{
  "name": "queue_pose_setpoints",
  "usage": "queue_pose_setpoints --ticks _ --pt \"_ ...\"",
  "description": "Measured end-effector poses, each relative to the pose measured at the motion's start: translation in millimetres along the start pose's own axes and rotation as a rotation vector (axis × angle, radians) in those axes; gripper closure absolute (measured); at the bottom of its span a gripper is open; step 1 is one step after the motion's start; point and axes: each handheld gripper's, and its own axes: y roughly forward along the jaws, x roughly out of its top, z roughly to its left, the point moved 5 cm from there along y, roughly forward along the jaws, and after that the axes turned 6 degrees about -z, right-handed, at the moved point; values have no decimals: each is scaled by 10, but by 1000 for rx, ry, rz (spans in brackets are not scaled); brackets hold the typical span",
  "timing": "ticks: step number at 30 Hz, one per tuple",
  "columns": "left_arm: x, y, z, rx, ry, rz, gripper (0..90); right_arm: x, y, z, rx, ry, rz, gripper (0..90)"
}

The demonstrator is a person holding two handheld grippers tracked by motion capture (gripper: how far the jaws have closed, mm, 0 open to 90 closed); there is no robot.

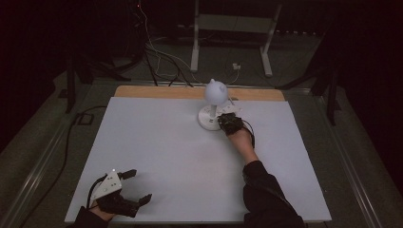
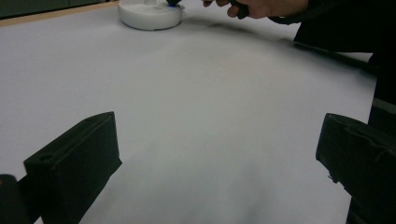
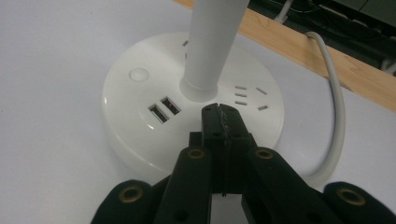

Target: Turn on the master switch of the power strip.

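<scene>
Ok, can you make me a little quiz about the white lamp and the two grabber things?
1. True or false: the right gripper has its jaws shut over the lamp base.
2. Which gripper has its jaws open: A left, B right?
3. What goes from the lamp base toward the wooden strip at the table's far edge?

Key:
1. True.
2. A: the left gripper at the near corner of the white table.
3. A white cable.
</scene>
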Motion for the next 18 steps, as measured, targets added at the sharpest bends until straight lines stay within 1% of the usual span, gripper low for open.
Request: queue_pose_setpoints --ticks 2,4,7,8,9,10,11,13,17,18 --pt "1 -1 2 2 0 0 1 0 2 15 -12 -13 -2 900" --pt "2 -1 3 2 -1 -1 1 1 0 8 -8 -4 -1 900" --pt "3 -2 2 3 -2 -2 1 11 -1 20 -18 -19 3 900" --pt "-1 0 10 5 -4 -2 1 24 -8 21 -13 -5 -4 900" --pt "-3 3 14 5 -5 1 1 33 -7 25 -16 -1 0 900" --pt "-3 3 14 5 -5 1 1 52 -15 28 -21 6 -10 900" --pt "-2 4 15 5 -5 2 1 65 -18 42 -8 19 -12 900" --pt "1 3 11 6 -3 0 1 86 -38 67 -5 6 -16 900" --pt "5 -1 9 6 -2 -4 1 107 -91 52 -2 22 -22 900" --pt "6 -2 7 5 -2 -4 1 103 -98 50 -4 18 -22 900"
